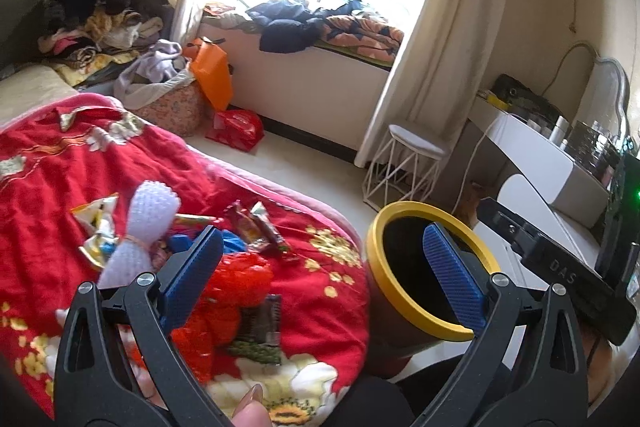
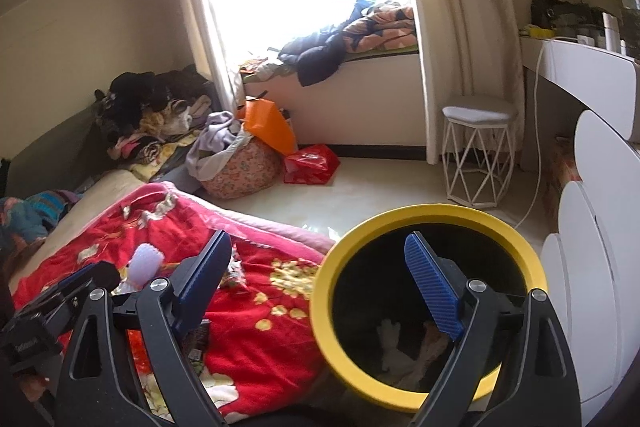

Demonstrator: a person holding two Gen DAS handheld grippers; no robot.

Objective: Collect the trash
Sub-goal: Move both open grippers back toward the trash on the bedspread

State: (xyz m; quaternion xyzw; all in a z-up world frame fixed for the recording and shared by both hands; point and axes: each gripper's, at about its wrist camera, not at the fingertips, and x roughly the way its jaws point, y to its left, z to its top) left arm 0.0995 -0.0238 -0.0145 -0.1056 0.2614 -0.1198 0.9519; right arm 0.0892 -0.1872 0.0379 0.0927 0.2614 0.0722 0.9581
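A dark bin with a yellow rim (image 1: 400, 215) (image 2: 432, 213) stands on the floor beside the bed; pale crumpled trash (image 2: 394, 347) lies inside it. On the red floral blanket (image 1: 80, 167) lie snack wrappers (image 1: 260, 227), a crumpled yellow-white wrapper (image 1: 98, 231), a red plastic bag (image 1: 236, 291), a dark wrapper (image 1: 264, 319) and a lilac knitted item (image 1: 148, 219). My left gripper (image 1: 324, 275) is open and empty above the blanket's edge, between the wrappers and the bin. My right gripper (image 2: 324, 287) is open and empty, its right finger over the bin's mouth.
A white wire stool (image 2: 478, 155), a white desk (image 2: 580, 67) with clutter and a white chair (image 2: 600, 247) stand to the right. A floral basket of clothes (image 2: 240, 167), an orange bag (image 2: 268, 125) and a red bag (image 2: 310, 163) sit by the window seat.
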